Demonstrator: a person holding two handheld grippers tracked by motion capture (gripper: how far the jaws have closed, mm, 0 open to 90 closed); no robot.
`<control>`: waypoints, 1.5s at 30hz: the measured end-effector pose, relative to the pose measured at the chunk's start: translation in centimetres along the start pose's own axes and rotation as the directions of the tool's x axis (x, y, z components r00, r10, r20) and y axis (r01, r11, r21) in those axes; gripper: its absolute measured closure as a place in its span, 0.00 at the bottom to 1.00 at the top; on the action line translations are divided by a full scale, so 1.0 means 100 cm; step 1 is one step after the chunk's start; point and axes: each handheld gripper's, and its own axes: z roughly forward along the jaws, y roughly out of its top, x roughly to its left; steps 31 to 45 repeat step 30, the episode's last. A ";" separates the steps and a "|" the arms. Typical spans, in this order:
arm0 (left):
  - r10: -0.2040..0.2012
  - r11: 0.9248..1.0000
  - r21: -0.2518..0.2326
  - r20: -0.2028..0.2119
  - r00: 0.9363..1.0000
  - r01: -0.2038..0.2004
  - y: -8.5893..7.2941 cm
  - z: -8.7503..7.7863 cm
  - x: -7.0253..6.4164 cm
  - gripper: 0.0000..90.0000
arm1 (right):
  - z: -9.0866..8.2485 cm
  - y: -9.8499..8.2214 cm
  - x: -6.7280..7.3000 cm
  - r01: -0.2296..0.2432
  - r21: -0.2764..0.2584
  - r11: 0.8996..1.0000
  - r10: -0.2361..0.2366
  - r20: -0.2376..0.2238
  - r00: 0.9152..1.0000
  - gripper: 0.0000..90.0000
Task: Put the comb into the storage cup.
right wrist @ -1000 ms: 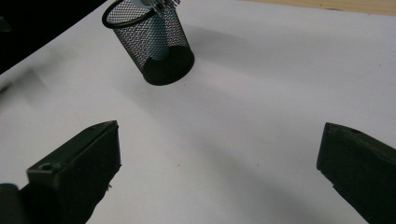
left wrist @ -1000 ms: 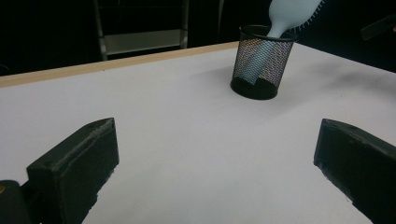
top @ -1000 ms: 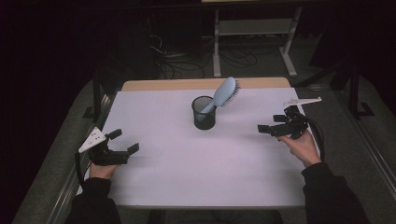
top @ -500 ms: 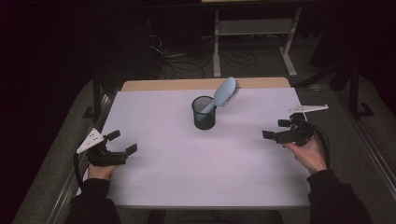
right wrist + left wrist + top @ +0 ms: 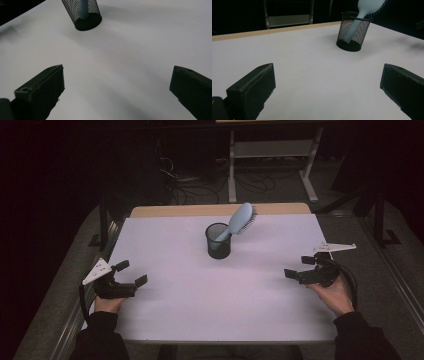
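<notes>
The wide white table top (image 5: 200, 300) carries almost nothing: 1 black wire-mesh cylindrical pen cup (image 5: 218, 240) stands upright near its far middle, well apart from both tools. In it sits 1 pale blue plastic hairbrush (image 5: 236, 222), handle down inside the mesh and bristled head up and leaning over the rim toward the far right. Nothing else can be made out in the cup.

The main risk, as I judge it, comes from that lean. The brush head is large and hangs outside the rim, while the cup looks light; a pull on the head at a slant, or a nudge against the mesh wall, could tip the cup and roll it across the table. A grip taken on the bristles rather than the smooth back could also slip.

The left gripper (image 5: 129, 274), held in the person's left hand at the near left edge, has its 2 jaws spread wide with only bare table between them; its own view shows the cup ahead and to the right. The right gripper (image 5: 302, 266), at the near right edge, is likewise spread and holds nothing, so either one has a long reach to cover, with room to misjudge the approach.
</notes>
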 end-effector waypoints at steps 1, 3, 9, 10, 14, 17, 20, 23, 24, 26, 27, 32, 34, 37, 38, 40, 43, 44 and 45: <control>0.000 1.000 0.001 0.000 1.000 0.000 0.000 0.000 0.000 0.00 | -0.001 -0.002 0.001 0.003 -0.003 1.000 -0.003 0.000 1.000 0.00; 0.001 1.000 0.003 0.002 1.000 -0.001 0.000 0.000 0.000 0.00 | -0.003 -0.005 0.003 0.012 -0.006 1.000 -0.012 0.007 1.000 0.00; -0.001 1.000 0.002 0.003 1.000 0.001 0.000 0.000 0.000 0.00 | -0.010 -0.017 0.006 0.023 -0.016 1.000 -0.023 0.025 0.999 0.00; 0.001 1.000 0.001 0.003 1.000 -0.001 0.000 0.000 0.000 0.00 | -0.011 -0.019 0.006 0.028 -0.024 0.999 -0.027 0.033 0.999 0.00; 0.001 1.000 0.003 0.005 1.000 -0.001 0.000 0.000 -0.001 0.00 | -0.017 -0.026 0.007 0.029 -0.041 0.999 -0.027 0.048 0.998 0.00; 0.001 1.000 0.004 0.006 1.000 -0.001 0.000 0.000 -0.001 0.00 | -0.021 -0.030 0.008 0.029 -0.048 0.998 -0.027 0.050 0.998 0.00; 0.002 1.000 0.003 0.006 1.000 -0.002 0.000 0.000 -0.001 0.00 | -0.023 -0.034 0.008 0.026 -0.056 0.998 -0.023 0.050 0.998 0.00; 0.001 1.000 -0.001 0.007 1.000 -0.001 0.000 0.000 -0.001 0.00 | -0.024 -0.037 0.008 0.025 -0.057 0.998 -0.022 0.051 0.998 0.00; 0.001 1.000 -0.002 0.007 1.000 -0.001 0.000 0.000 0.000 0.00 | -0.024 -0.038 0.009 0.024 -0.056 0.998 -0.021 0.052 0.998 0.00; 0.002 1.000 -0.001 0.009 1.000 -0.002 0.000 0.000 0.000 0.00 | -0.025 -0.040 0.011 0.035 -0.057 0.998 -0.032 0.059 0.998 0.00; 0.002 1.000 -0.002 0.010 1.000 -0.002 0.000 0.000 0.000 0.00 | -0.026 -0.041 0.012 0.038 -0.057 0.998 -0.035 0.059 0.998 0.00; -0.001 1.000 -0.007 0.012 1.000 0.001 0.000 -0.001 0.000 0.00 | -0.027 -0.043 0.014 0.049 -0.063 0.997 -0.045 0.065 0.997 0.00; -0.001 1.000 -0.007 0.012 1.000 0.001 0.000 -0.001 0.000 0.00 | -0.027 -0.043 0.014 0.049 -0.063 0.997 -0.045 0.065 0.997 0.00; -0.001 1.000 -0.007 0.012 1.000 0.001 0.000 -0.001 0.000 0.00 | -0.027 -0.043 0.014 0.049 -0.063 0.997 -0.045 0.065 0.997 0.00; -0.001 1.000 -0.007 0.012 1.000 0.001 0.000 -0.001 0.000 0.00 | -0.027 -0.043 0.014 0.049 -0.063 0.997 -0.045 0.065 0.997 0.00; -0.001 1.000 -0.007 0.012 1.000 0.001 0.000 -0.001 0.000 0.00 | -0.027 -0.043 0.014 0.049 -0.063 0.997 -0.045 0.065 0.997 0.00; -0.001 1.000 -0.007 0.012 1.000 0.001 0.000 -0.001 0.000 0.00 | -0.027 -0.043 0.014 0.049 -0.063 0.997 -0.045 0.065 0.997 0.00; -0.001 1.000 -0.007 0.012 1.000 0.001 0.000 -0.001 0.000 0.00 | -0.027 -0.043 0.014 0.049 -0.063 0.997 -0.045 0.065 0.997 0.00; -0.001 1.000 -0.007 0.012 1.000 0.001 0.000 -0.001 0.000 0.00 | -0.027 -0.043 0.014 0.049 -0.063 0.997 -0.045 0.065 0.997 0.00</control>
